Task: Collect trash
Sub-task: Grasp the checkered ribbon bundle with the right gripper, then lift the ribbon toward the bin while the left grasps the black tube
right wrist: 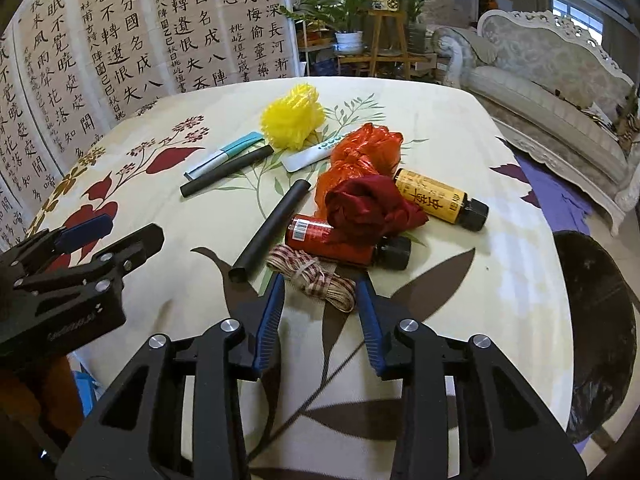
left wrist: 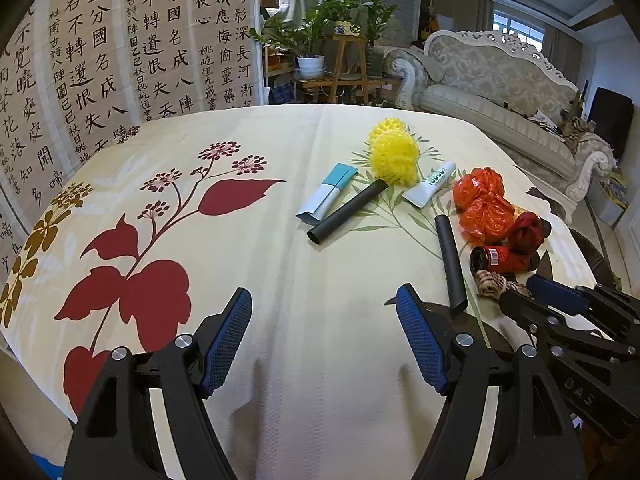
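Floral tablecloth [right wrist: 460, 128], trash cluttered mid-table. Right gripper [right wrist: 320, 292] jaws apart, straddling twine bundle [right wrist: 316, 280], pads not yet pressing. Left gripper [left wrist: 324, 304] jaws wide apart, empty, left of twine. Risk: loose twine slipping out, or snagging red bottle [right wrist: 332, 236] just behind twine.

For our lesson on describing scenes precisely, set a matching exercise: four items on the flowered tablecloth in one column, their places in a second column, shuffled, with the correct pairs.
Items
1. twine bundle
2. yellow mesh ball
3. yellow-labelled bottle
4. dark red cloth

Places
A. farthest back, near the hanging calligraphy
B. draped over the red-labelled bottle
C. between the fingers of the right claw
D. lying right of the orange plastic bag

Pairs: 1-C, 2-A, 3-D, 4-B
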Tool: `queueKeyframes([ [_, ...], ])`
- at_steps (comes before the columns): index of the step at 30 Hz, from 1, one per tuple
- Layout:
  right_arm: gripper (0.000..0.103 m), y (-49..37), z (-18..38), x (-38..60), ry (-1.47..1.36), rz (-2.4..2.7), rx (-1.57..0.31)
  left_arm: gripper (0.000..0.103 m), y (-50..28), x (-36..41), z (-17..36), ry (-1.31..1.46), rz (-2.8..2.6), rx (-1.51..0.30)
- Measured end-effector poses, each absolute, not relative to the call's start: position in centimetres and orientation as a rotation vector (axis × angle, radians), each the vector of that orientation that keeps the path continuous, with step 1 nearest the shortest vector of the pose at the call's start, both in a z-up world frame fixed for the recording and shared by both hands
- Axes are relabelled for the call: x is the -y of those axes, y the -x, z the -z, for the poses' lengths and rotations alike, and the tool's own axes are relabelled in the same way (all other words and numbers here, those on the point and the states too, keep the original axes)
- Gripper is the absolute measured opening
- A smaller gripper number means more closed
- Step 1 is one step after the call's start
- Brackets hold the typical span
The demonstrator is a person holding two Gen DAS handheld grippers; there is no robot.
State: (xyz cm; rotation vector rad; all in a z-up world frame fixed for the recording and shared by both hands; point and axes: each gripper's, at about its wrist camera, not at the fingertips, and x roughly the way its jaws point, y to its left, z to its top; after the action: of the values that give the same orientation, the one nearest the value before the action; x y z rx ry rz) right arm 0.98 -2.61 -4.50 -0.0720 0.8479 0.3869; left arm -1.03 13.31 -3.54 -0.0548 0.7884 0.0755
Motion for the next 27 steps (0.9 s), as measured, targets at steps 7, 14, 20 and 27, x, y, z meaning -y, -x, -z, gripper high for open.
queueKeyframes([
  [7, 0.036, -0.7, 4.2, 2.3, 0.069, -0.434, -0.871, 0.072, 1.2, -13.7, 3.5, 0.067, -0.080, -0.787],
  [14, 0.036, -0.8, 3.8, 2.2, 0.084, -0.415, -0.845, 0.072, 1.3, -14.6, 3.5, 0.081, -0.095, -0.786],
  [20, 0.032, -1.6, 4.3, 1.2, 0.104, -0.444, -0.858, 0.072, 1.1, -14.9, 3.8, 0.089, -0.097, -0.794],
  [27, 0.018, -1.4, 4.9, 0.5, 0.131, -0.458, -0.867, 0.072, 1.3, -14.5, 3.8, 0.082, -0.086, -0.793],
])
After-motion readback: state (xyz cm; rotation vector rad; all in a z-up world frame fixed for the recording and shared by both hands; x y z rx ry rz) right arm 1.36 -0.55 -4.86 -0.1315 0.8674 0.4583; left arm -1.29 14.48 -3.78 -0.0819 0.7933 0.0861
